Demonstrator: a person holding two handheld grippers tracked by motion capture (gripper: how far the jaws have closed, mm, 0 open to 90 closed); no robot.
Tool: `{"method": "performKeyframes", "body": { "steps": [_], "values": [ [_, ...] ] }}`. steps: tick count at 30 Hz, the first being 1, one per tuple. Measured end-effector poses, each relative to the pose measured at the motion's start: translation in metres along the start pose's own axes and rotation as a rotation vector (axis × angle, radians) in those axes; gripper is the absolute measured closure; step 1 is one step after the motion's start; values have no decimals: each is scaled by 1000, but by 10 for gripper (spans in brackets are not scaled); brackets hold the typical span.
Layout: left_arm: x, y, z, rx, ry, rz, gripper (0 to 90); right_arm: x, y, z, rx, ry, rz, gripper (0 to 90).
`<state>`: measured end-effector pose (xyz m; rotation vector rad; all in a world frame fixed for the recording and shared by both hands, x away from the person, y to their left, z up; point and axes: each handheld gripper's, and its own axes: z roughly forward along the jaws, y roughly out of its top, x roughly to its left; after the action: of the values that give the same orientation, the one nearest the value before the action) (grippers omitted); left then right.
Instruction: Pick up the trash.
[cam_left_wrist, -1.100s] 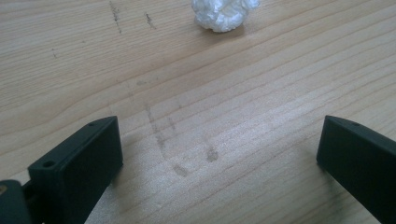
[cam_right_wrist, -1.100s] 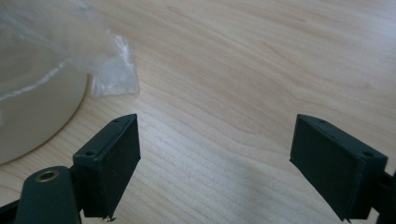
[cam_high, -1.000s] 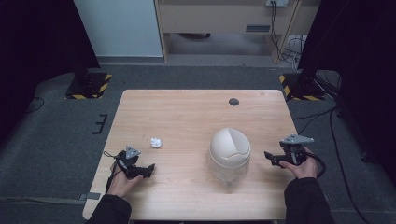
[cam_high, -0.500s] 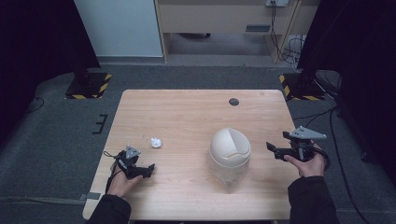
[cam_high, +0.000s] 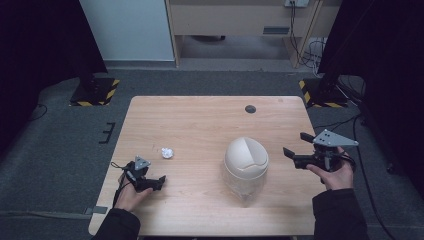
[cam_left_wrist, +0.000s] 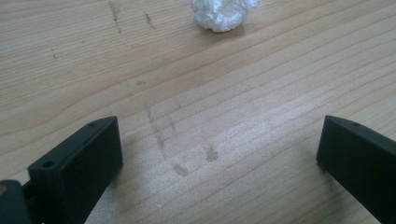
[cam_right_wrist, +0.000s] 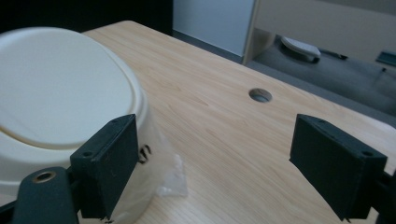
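Note:
A small bin (cam_high: 246, 159) with a cream dome lid and a clear body stands right of the table's middle. A crumpled white paper ball (cam_high: 167, 153) lies on the wood left of it. My left gripper (cam_high: 159, 182) rests low on the table near the front left, open, its jaws pointing toward the ball (cam_left_wrist: 220, 14), which lies some way ahead of them. My right gripper (cam_high: 294, 143) is held up in the air just right of the bin, open and empty. In the right gripper view the lid (cam_right_wrist: 56, 88) sits beside the left jaw, not between the two.
The wooden table (cam_high: 200, 120) has a round cable hole (cam_high: 250, 109) near its far edge. Grey carpet surrounds it, with yellow-black striped stand bases at the far left and right and cables on the floor to the right.
The right hand has lifted its gripper upward beside the bin. The left gripper, the ball and the bin have stayed where they were.

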<state>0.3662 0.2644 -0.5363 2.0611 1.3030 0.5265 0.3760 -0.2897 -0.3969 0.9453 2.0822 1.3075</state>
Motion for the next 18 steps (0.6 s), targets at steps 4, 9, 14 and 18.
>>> {"method": "performKeyframes", "body": {
  "steps": [4, 9, 14, 18],
  "values": [
    [0, 0, 0, 0, -1, 1, 0, 9, 11, -3, -32, 43, -32, 157],
    [0, 0, 0, 0, -1, 1, 0, 19, 19, -6, -60, 94, -46, 159],
    [0, 0, 0, 0, -1, 1, 0, 27, 25, -7, -72, 142, -59, 162],
    [0, 0, 0, 1, -2, 2, 0, 34, 28, -5, -85, 190, -53, 168]
  ]
}}
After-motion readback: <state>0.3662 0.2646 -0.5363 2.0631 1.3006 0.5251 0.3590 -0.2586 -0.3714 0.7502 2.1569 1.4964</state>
